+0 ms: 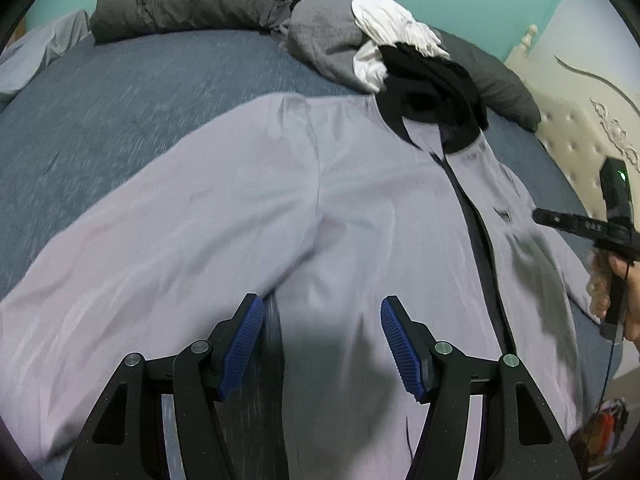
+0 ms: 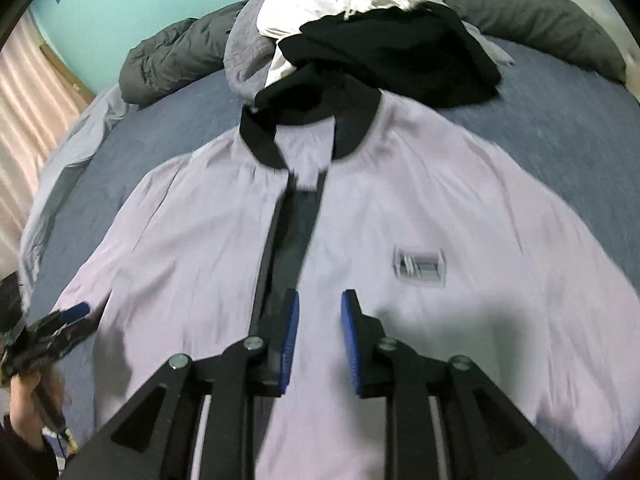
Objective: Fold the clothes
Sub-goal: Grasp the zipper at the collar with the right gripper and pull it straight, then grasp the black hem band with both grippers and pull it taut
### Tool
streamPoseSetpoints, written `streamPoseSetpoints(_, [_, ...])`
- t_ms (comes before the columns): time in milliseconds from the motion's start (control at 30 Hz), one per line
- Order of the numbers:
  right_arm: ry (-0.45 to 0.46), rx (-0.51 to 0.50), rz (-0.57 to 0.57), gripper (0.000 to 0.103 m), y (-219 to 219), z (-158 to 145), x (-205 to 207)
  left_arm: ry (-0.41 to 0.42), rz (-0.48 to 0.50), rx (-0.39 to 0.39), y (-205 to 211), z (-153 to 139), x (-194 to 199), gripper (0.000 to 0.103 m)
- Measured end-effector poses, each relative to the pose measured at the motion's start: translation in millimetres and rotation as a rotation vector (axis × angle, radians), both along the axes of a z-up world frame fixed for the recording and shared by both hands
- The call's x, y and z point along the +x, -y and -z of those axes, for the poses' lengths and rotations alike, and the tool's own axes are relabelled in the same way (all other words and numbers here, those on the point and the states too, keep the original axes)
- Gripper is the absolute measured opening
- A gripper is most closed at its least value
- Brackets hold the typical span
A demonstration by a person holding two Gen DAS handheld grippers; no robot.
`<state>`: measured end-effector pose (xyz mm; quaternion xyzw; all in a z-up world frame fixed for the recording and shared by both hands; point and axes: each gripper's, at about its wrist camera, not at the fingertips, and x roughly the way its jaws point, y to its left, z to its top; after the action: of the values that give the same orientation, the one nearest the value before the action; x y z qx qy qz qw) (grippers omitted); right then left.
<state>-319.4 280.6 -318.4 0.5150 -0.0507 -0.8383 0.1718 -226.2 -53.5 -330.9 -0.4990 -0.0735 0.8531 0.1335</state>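
In the left wrist view, the left tool [image 1: 322, 344] is seen spread wide, its blue pads [image 1: 242, 350] well apart and nothing gripped between them. It is held above a pale lilac jacket [image 1: 248, 208], which is laid flat, front up, on a blue bed [image 1: 132, 80]. Below the left pad, a dark gap between the jacket's sleeve and body is shown; whether the pads touch the cloth cannot be told. The jacket's dark zip strip [image 1: 476, 232] is seen running up to a black collar [image 1: 460, 142]. Beyond the collar, a pile of clothes [image 1: 384, 40] in grey, white and black is heaped on the bed, with a dark grey quilt [image 1: 180, 0] behind it. At the right edge, the right tool [image 1: 576, 226] is seen held in a hand [image 1: 624, 296], over the jacket's far side.

In the right wrist view, the right tool [image 2: 320, 340] is shown partly open, with a narrow gap between its pads and nothing held. It is placed over the jacket's front [image 2: 400, 208], just beside the zip strip [image 2: 292, 232]. A small label [image 2: 420, 266] is seen on the chest to the right. At the lower left, the left tool [image 2: 56, 332] is seen blurred near the jacket's sleeve.
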Motion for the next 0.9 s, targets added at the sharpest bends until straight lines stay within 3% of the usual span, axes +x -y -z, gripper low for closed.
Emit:
streamPoseSetpoints(133, [0.044,-0.025,0.022,0.029,-35.2,-1.0,45.3,0.057,0.03,-0.019,3.8,-0.4,34.3,0.066])
streamPoseSetpoints(467, [0.178,-0.027,0.076,0.043,-117.8,19.1,164.0,0.249,0.057,0.024,20.6,23.9,119.4,0.066])
streamPoseSetpoints(900, [0.312,-0.116,0.156,0.044,-162.0,59.4,264.6,0.356,0.079,0.026,25.3,37.1,181.7,0.066])
